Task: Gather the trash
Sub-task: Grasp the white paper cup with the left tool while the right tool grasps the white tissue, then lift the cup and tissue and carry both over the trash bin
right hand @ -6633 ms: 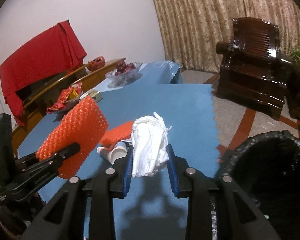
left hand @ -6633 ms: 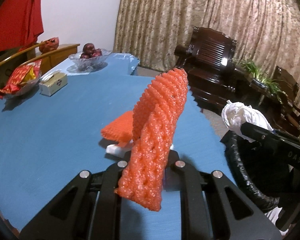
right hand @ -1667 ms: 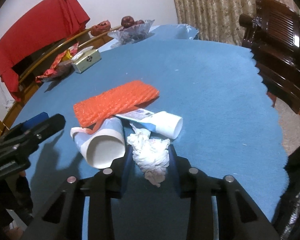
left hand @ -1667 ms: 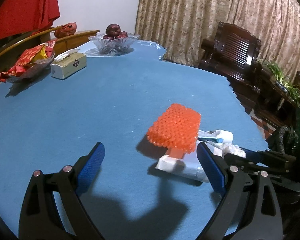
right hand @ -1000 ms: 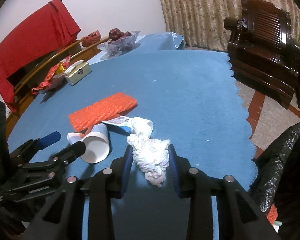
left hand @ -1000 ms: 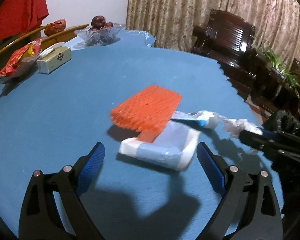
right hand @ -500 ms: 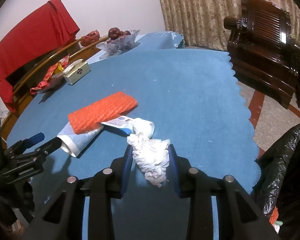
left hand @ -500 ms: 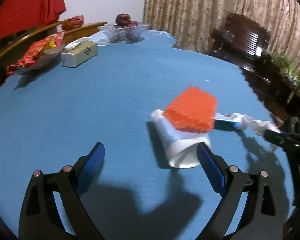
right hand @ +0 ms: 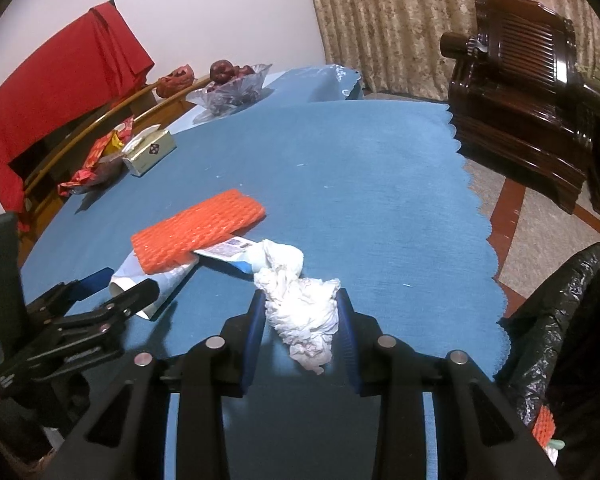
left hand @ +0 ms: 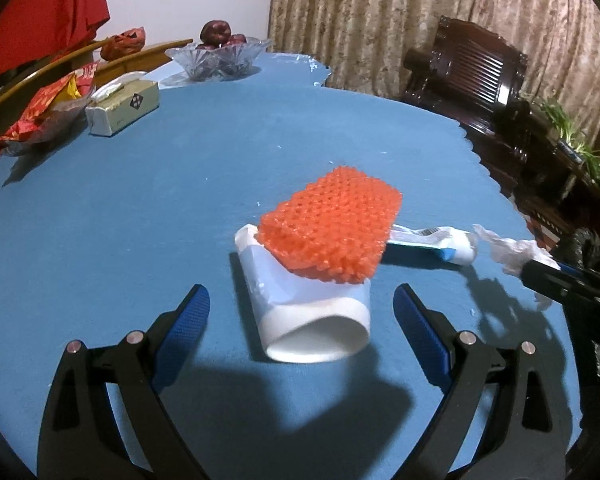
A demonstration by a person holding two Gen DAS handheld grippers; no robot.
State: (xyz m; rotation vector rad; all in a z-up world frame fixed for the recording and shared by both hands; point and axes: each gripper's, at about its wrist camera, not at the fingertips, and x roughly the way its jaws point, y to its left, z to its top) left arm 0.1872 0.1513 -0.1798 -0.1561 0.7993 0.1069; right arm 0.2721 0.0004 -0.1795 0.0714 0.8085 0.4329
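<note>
In my left wrist view my left gripper (left hand: 300,312) is spread wide at bottom centre, around the mouth of a tipped paper cup (left hand: 304,304) under orange foam netting (left hand: 332,224). At right, my right gripper (right hand: 300,332) pinches a crumpled tissue (right hand: 300,308).
</note>
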